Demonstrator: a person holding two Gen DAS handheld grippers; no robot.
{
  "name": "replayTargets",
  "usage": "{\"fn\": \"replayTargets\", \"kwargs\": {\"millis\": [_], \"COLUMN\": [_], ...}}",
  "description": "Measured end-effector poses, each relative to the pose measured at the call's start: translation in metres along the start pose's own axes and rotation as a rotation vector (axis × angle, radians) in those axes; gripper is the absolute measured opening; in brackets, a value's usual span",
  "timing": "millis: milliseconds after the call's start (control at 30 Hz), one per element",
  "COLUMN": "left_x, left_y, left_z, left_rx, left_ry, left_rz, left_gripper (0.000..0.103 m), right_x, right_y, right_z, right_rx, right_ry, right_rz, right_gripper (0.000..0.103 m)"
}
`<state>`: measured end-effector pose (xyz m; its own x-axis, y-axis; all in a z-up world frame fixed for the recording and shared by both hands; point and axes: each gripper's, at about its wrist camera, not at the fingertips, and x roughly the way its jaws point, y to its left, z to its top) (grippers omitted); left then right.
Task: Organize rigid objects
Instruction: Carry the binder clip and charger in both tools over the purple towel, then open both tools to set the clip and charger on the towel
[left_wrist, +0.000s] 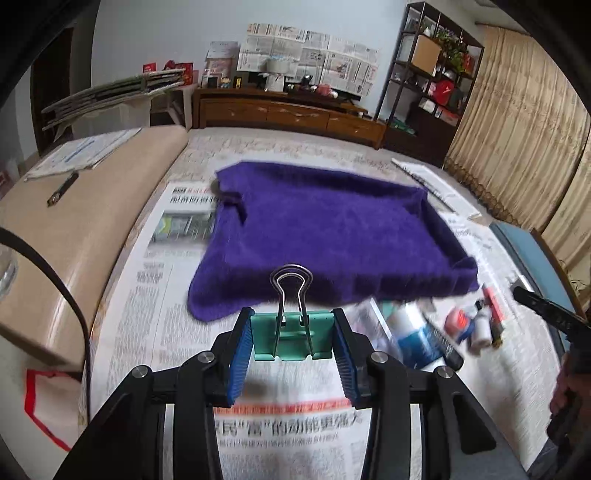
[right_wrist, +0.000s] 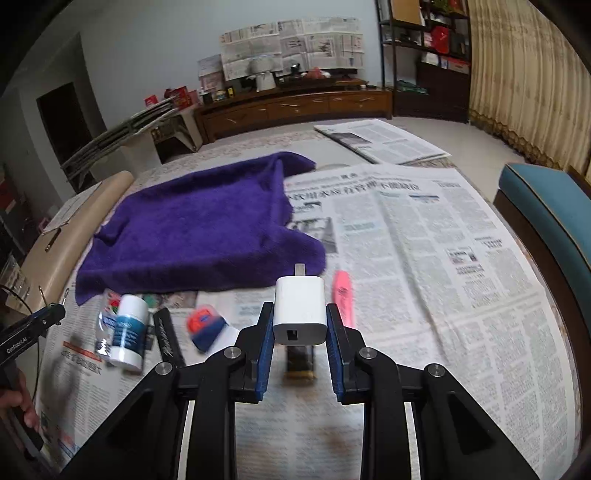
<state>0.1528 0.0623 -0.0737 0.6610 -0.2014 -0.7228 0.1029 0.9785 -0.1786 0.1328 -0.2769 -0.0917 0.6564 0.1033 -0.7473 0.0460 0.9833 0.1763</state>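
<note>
Left wrist view gives you the newspaper-covered table (left_wrist: 147, 295) across most of the frame, with the purple towel (left_wrist: 332, 229) spread over its middle. At lower centre, your left gripper (left_wrist: 291, 341) is closed on a green binder clip (left_wrist: 291, 338): the blue pads (left_wrist: 242, 354) press its two sides, and its wire handles stand up in front of the towel's near edge. At the right of the frame, just beyond the towel's corner, a blurred cluster of small items lies on the paper, among them a white bottle with a blue label (left_wrist: 415, 336) and a pink highlighter (left_wrist: 493, 306).

Right wrist view shows you the same table (right_wrist: 443, 258) with the towel (right_wrist: 207, 229) at centre left. Your right gripper (right_wrist: 300, 325) at lower centre is clamped on a white USB charger (right_wrist: 300, 308), its prongs pointing away from the camera and its port facing it. The bottle (right_wrist: 127, 332) lies at lower left beside a black pen (right_wrist: 168, 341) and an orange-and-blue item (right_wrist: 207, 326) too blurred to name. The highlighter (right_wrist: 343, 295) rests on the paper just right of the charger.
</note>
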Motion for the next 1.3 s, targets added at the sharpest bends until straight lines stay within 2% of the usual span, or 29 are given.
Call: {"fn": "replayTargets", "kwargs": {"millis": [333, 467, 667, 833, 1000, 1067, 1300], "left_x": [0.03, 0.061, 0.128, 0.169, 0.197, 0.204, 0.201], "left_y": [-0.015, -0.028, -0.034, -0.034, -0.03, -0.028, -0.032], "left_z": [0.075, 0.106, 0.132, 0.138, 0.135, 0.131, 0.125], "left_rx": [0.025, 0.048, 0.034, 0.036, 0.044, 0.046, 0.09], "left_ry": [-0.03, -0.015, 0.051, 0.122, 0.206, 0.231, 0.241], "left_rz": [-0.026, -0.018, -0.024, -0.002, 0.042, 0.065, 0.095], "left_gripper": [0.039, 0.039, 0.039, 0.039, 0.039, 0.039, 0.04], "right_x": [0.045, 0.072, 0.123, 0.171, 0.197, 0.206, 0.205], "right_y": [0.048, 0.069, 0.102, 0.11, 0.111, 0.11, 0.113], "right_z": [0.065, 0.097, 0.131, 0.144, 0.142, 0.14, 0.137], "right_rx": [-0.006, -0.016, -0.071, -0.098, -0.142, -0.15, -0.217], "right_ry": [-0.012, -0.009, 0.033, 0.1, 0.175, 0.206, 0.215], "right_rz": [0.114, 0.166, 0.18, 0.165, 0.142, 0.135, 0.124], "right_gripper": [0.026, 0.026, 0.026, 0.026, 0.026, 0.026, 0.027]}}
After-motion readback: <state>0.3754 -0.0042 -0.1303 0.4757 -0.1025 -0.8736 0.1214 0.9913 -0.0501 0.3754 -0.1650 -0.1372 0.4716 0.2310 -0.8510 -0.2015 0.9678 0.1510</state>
